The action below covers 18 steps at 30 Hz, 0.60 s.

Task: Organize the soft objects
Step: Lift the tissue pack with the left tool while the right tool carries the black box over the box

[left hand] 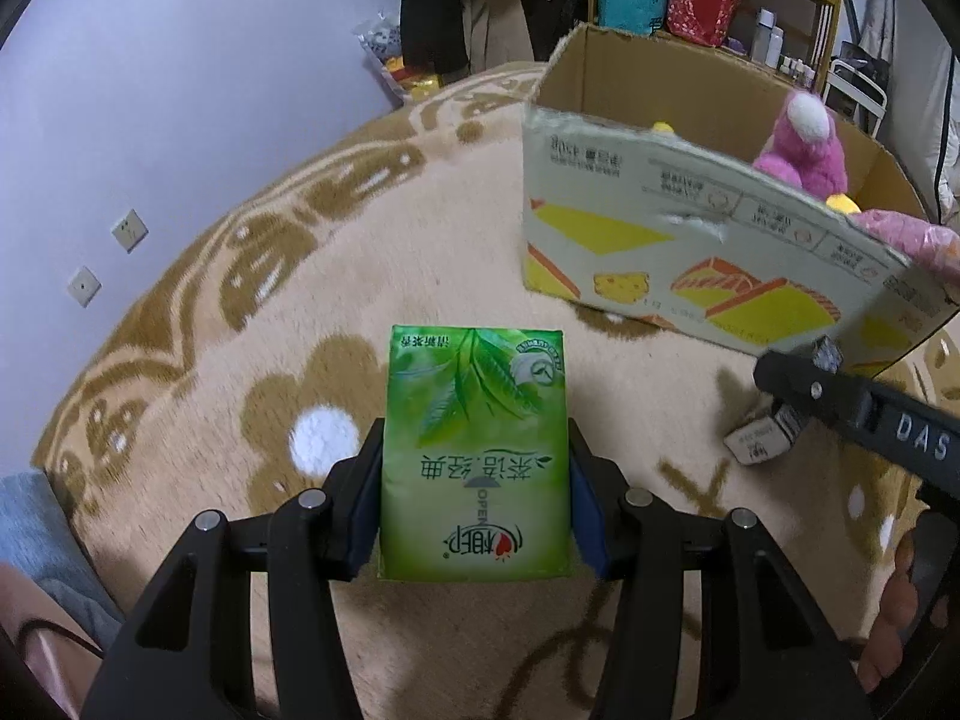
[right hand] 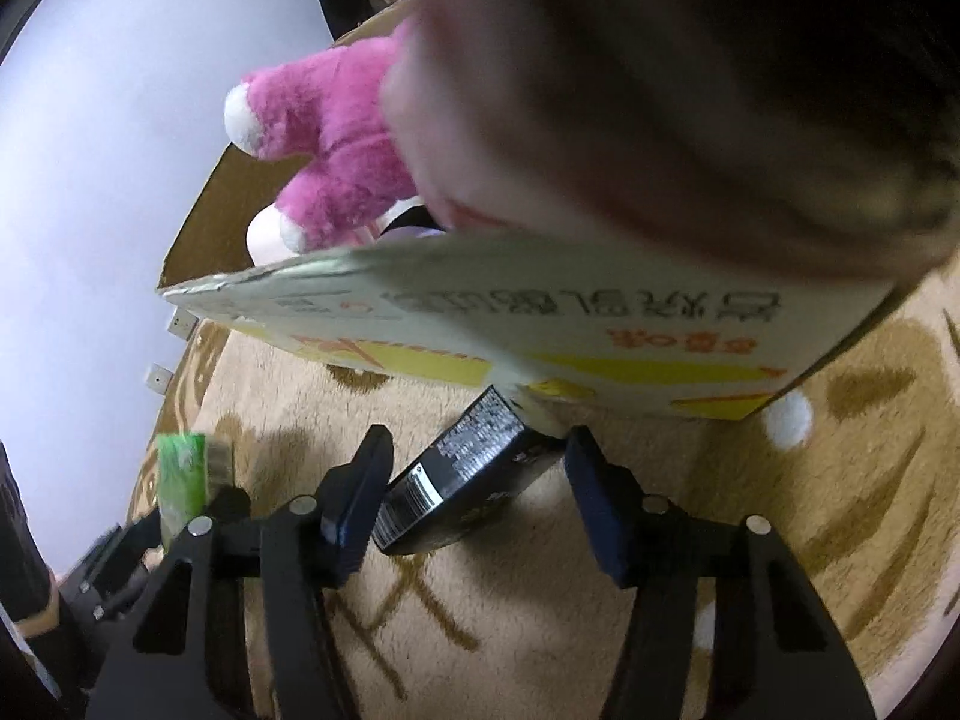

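Left gripper [left hand: 477, 468]: clamped on green tissue pack [left hand: 477, 450], pack upright between blue pads, lifted clear of carpet [left hand: 390, 252], short of box. Right gripper [right hand: 474, 498]: jaws straddle small black box [right hand: 462, 480] lying on carpet against cardboard box [left hand: 690, 264]; left pad touching or nearly so, right pad apart; not gripped. Pink plush toy [left hand: 804, 144]: already inside cardboard box, with something yellow beside it. Progress, by judgement: partly done; tissue pack yet to go in; black box untaken.
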Available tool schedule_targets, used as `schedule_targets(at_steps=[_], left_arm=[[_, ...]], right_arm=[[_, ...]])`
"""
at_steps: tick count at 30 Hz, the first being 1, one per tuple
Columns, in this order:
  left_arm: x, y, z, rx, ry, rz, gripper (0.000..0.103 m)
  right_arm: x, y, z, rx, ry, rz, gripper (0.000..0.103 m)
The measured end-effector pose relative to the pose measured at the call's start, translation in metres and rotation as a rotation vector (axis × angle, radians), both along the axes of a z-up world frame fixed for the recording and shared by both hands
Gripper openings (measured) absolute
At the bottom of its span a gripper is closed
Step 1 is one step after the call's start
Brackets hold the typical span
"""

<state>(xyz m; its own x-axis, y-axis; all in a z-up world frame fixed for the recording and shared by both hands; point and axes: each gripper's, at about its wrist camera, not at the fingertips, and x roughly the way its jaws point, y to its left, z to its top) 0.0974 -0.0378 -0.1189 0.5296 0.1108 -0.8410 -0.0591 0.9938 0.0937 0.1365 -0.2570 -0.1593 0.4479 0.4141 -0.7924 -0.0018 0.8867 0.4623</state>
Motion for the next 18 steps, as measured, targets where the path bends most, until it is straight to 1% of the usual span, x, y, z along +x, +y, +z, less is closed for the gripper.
schedule_targets(at_steps=[3,5,8,9,18], left_arm=[[0.003,0.003,0.007,0.008,-0.016,-0.009,0.051],[0.005,0.004,0.012,0.020,-0.034,-0.010,0.051],[0.006,0.008,0.020,0.034,-0.058,-0.015,0.051],[0.006,0.009,0.022,0.034,-0.064,-0.014,0.051],[0.004,0.013,0.045,0.052,-0.125,-0.029,0.051]], right_arm=[[-0.003,0.001,0.005,-0.021,-0.012,0.005,0.049],[-0.006,0.005,0.012,-0.046,-0.031,0.008,0.045],[-0.011,0.004,0.019,-0.049,-0.052,0.006,0.043],[-0.013,0.004,0.023,-0.046,-0.063,0.002,0.040],[-0.036,-0.006,0.056,-0.024,-0.151,-0.011,0.038]])
